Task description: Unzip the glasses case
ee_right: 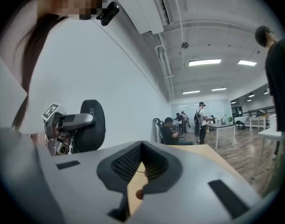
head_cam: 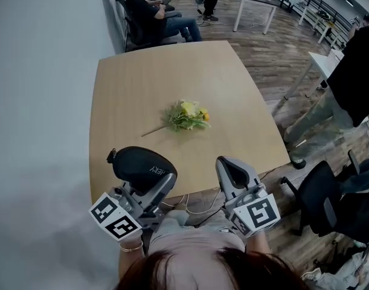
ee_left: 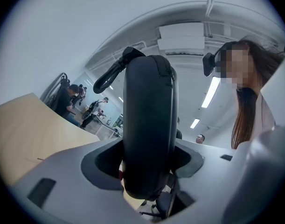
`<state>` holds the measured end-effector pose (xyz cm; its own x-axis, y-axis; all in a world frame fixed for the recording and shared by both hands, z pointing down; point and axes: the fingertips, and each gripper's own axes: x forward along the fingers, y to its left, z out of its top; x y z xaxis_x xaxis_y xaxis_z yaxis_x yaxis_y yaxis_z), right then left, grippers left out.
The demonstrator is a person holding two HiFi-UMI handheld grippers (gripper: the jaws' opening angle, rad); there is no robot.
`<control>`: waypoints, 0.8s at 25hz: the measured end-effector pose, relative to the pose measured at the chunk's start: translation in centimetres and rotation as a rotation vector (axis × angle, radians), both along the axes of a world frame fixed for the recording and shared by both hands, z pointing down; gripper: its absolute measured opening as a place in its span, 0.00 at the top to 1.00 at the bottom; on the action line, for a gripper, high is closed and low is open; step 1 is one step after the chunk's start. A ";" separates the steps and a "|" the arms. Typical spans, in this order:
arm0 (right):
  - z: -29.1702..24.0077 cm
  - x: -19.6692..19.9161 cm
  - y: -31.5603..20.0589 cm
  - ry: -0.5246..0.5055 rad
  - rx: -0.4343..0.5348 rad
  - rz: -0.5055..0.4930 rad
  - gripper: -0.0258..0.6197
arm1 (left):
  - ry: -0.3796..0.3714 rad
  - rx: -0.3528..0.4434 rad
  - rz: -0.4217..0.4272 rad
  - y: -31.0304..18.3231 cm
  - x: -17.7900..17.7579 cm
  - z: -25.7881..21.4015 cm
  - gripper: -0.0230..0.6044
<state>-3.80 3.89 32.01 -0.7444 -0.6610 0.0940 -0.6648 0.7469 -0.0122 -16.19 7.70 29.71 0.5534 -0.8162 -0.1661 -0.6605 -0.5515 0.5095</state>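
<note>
Left gripper (head_cam: 151, 189): clamped on the case, with a jaw pressed against each broad side.
Case (head_cam: 142, 168): black and oval, held edge-on between the left jaws. It is lifted clear of the table and sticks out past the jaw tips.
Loop (ee_left: 109, 73): black strap at the case's far end, away from the left gripper, curving off to one side.
Zip (ee_left: 173, 83): a seam runs along the case's narrow edge. I cannot tell whether it is parted.
Right gripper (head_cam: 235, 171): jaws drawn together with nothing between them. It is level with the left gripper, to its right and apart from the case.
Table (head_cam: 142, 89): pale wood. Its near edge lies under both grippers and the top stretches away ahead of them.
Flowers (head_cam: 187, 116): small yellow and green bunch lying on the table, ahead of both grippers and well apart from them, roughly between their lines.
Seated person (head_cam: 151, 14): on a chair past the table's far edge, far from both grippers.
</note>
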 end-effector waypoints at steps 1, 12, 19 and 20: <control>-0.3 0.6 0.2 -0.013 -0.005 0.002 0.94 | 0.004 0.001 -0.008 0.4 0.5 -0.2 0.54; -1.4 6.4 4.2 -0.068 -0.017 0.039 0.94 | -0.043 -0.006 -0.082 5.8 6.1 -1.2 0.54; -1.7 8.9 6.9 -0.073 -0.005 0.041 0.94 | -0.042 -0.006 -0.101 8.2 8.4 -1.5 0.54; -1.8 9.4 7.2 -0.077 -0.005 0.044 0.94 | -0.038 -0.005 -0.103 8.6 8.8 -1.6 0.54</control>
